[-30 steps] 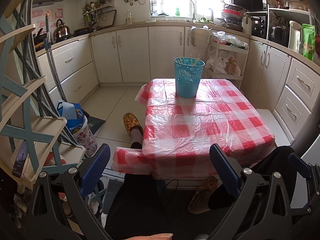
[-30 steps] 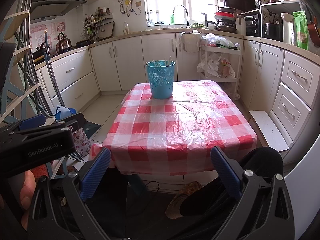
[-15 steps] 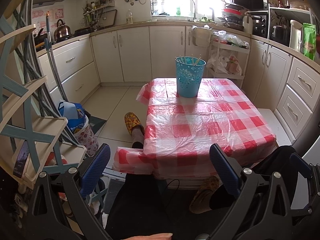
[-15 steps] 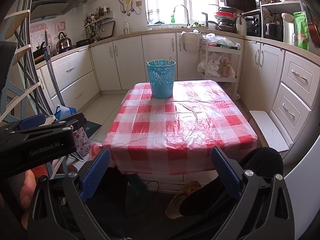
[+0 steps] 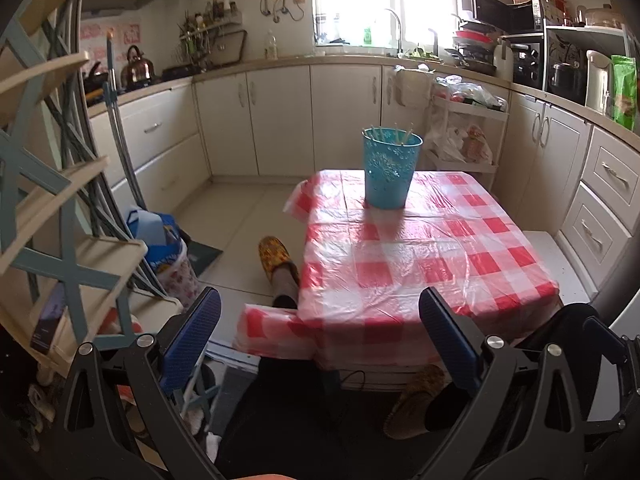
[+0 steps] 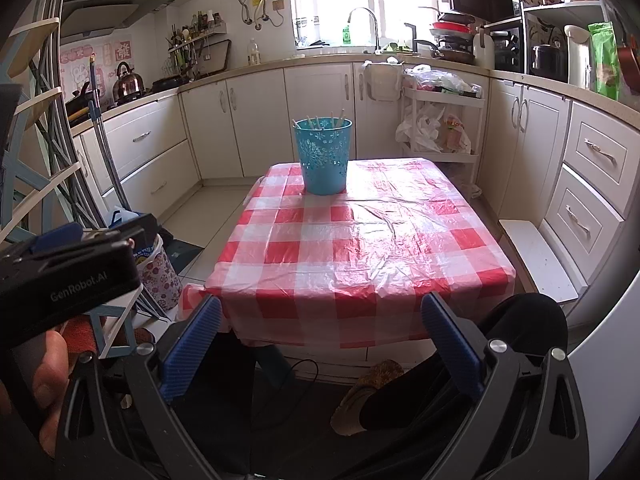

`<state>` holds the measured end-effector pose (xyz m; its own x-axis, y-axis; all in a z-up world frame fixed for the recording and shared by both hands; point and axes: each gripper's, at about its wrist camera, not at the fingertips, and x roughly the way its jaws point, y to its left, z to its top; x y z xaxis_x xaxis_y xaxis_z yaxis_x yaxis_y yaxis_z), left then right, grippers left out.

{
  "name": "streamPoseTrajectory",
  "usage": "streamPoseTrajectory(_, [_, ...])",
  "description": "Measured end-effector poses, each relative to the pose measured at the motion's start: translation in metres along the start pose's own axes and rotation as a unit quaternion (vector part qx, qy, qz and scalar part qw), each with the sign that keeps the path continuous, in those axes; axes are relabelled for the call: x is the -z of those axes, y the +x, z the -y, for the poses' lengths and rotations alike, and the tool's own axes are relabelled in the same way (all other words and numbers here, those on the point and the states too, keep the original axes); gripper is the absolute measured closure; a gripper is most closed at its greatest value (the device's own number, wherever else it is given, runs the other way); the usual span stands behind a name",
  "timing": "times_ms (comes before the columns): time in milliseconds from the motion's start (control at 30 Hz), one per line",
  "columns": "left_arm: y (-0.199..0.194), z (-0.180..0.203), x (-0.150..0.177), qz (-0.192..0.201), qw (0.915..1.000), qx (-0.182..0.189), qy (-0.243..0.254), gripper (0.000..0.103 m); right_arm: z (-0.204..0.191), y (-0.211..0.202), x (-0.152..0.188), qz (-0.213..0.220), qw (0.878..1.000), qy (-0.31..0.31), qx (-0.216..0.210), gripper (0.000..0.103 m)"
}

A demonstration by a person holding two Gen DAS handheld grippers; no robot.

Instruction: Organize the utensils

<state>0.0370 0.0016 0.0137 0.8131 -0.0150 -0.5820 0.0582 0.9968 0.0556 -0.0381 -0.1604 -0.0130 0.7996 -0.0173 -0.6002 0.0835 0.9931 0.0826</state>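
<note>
At the bottom of each view a gripper is held low before the table's near edge: the left gripper (image 5: 320, 320) and the right gripper (image 6: 320, 316), both with jaws spread wide and nothing between them. Beyond them stretches the checked tablecloth (image 6: 360, 240). At its far end, upper centre of frame and well apart from both jaws, stands the blue bin (image 6: 323, 156) with utensils (image 6: 316, 122) upright inside.
</note>
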Motion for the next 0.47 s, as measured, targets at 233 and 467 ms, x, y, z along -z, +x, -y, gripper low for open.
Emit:
streamPoseTrajectory(233, [0.0022, 0.0007, -0.0011, -0.004, 1.0000, -0.002, 0.004, 0.008, 0.0010, -0.0008, -0.0017, -0.001, 1.000, 0.001, 0.001, 0.007])
streamPoseTrajectory(467, [0.0073, -0.0041, 0.0011, -0.017, 0.9994, 0.028, -0.010, 0.008, 0.0010, -0.0012, -0.0021, -0.004, 1.000, -0.002, 0.002, 0.007])
